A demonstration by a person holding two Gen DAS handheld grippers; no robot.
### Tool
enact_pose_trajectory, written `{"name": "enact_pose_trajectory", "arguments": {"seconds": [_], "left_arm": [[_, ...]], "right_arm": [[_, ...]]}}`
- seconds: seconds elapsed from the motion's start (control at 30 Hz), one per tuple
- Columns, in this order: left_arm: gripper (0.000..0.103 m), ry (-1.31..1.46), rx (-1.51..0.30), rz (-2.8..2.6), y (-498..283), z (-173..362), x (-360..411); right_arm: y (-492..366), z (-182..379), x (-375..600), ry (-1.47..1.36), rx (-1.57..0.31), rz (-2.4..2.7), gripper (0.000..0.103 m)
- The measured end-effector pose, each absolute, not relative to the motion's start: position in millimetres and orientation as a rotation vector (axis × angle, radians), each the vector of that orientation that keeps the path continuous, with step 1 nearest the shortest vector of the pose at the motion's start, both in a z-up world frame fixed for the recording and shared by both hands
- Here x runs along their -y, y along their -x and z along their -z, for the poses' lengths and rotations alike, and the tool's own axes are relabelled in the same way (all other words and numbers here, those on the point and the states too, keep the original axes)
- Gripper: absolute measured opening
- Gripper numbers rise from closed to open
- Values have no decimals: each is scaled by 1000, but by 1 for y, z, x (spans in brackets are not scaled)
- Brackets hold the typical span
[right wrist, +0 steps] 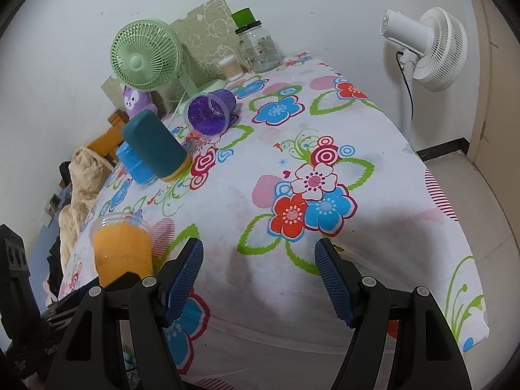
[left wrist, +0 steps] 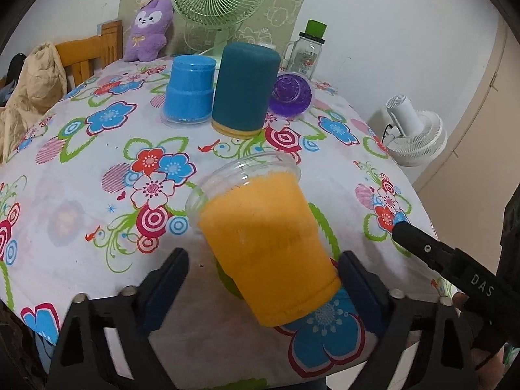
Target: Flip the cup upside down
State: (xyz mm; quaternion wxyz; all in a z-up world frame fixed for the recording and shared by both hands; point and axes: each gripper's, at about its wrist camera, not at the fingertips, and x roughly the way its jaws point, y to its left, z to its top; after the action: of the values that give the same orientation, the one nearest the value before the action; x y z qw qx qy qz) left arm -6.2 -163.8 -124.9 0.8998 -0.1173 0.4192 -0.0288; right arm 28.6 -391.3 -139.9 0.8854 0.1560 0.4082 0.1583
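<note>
**A:** Left tool (left wrist: 263, 276) sits around the base end of the orange cup (left wrist: 260, 237), and that cup is tipped, clear rim pointing away and up toward the far side of the counter (left wrist: 81, 169). The right-hand finger looks to be against the cup wall; the left-hand one stands clear of it, so I can't call this a firm grip.

**B:** And the right tool (right wrist: 260, 279)?

**A:** Spread wide, nothing between its blue pads (right wrist: 334, 282), hanging over bare floral cloth beside the cup.

**B:** How far along, would you say?

**A:** Partway, by my reading. The cup is tilted, neither standing nor inverted. What remains is the rest of the turn and setting the rim down flat.

**B:** Anything inside it?

**A:** Orange filling that follows the cup's shape (foam or fuzzy lining, I can't tell which), stopping short of the clear rim. Farther back, the light blue cup (left wrist: 189, 92) and the dark teal cup (left wrist: 242, 89) already stand rim-down, each filled the same way. The purple cup (right wrist: 209, 113) lies on its side, mouth open to the right camera, with purple material inside.
</note>
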Motion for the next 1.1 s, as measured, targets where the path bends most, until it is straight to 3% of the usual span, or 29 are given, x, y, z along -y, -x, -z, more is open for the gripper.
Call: {"name": "enact_pose_trajectory", "arguments": {"seconds": [0.17, 0.33, 0.37, 0.63, 1.1], "left_arm": [[65, 232, -876, 75, 6, 125, 163], [61, 220, -880, 88, 7, 119, 158], [56, 220, -874, 86, 7, 116, 156], [57, 227, -795, 27, 7, 79, 119], [58, 182, -870, 10, 0, 62, 89]], "right_arm": [[-29, 141, 389, -327, -852, -335, 74], [-29, 140, 385, -323, -852, -343, 74], [-29, 139, 384, -321, -851, -345, 74], [-30, 136, 368, -303, -853, -376, 74], [-30, 133, 338, -267, -861, -427, 74]]}}
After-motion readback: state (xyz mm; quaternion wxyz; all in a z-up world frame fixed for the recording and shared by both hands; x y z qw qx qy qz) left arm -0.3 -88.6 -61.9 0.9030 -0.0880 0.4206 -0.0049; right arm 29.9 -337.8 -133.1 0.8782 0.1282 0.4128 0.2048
